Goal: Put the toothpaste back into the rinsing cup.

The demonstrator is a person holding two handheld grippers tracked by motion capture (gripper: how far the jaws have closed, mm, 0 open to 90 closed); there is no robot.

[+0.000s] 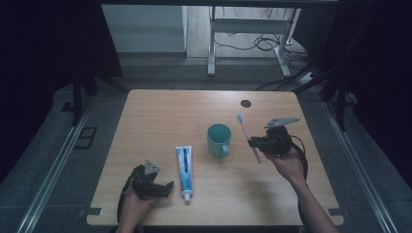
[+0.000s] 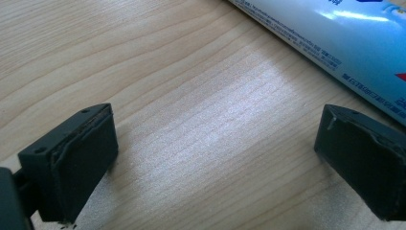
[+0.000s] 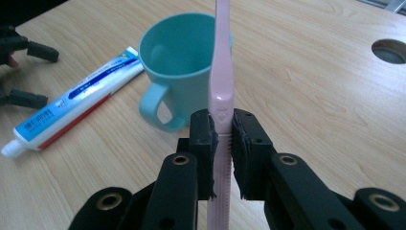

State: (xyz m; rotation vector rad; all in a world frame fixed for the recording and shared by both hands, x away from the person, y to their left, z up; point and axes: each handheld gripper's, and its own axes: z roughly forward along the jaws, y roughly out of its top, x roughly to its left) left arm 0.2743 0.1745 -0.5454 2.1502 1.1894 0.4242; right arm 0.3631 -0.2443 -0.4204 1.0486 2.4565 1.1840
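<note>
- Now, from my remote station: right gripper is clamped on the pink toothbrush, both pads pressing the handle a little below its middle.
- In the high view I see the right gripper held above the table, right of the cup, with the toothbrush raised; its bristle end points away from the person and its tail end points back toward them.
- In the right gripper view the brush stands up between the jaws, and its upper part crosses in front of the cup. I cannot tell whether brush and cup touch.
- Cup is teal and upright; in the high view its handle faces the near edge.
- Toothpaste lies flat left of the cup, apart from it, cap toward the near edge.
- Left gripper sits low at the near left, just beside the toothpaste's cap end.
- Left gripper view: jaws spread wide, bare wood between them, nothing gripped; toothpaste lies beyond the right-hand jaw.
- Round cable hole sits near the far right of the table.
</note>
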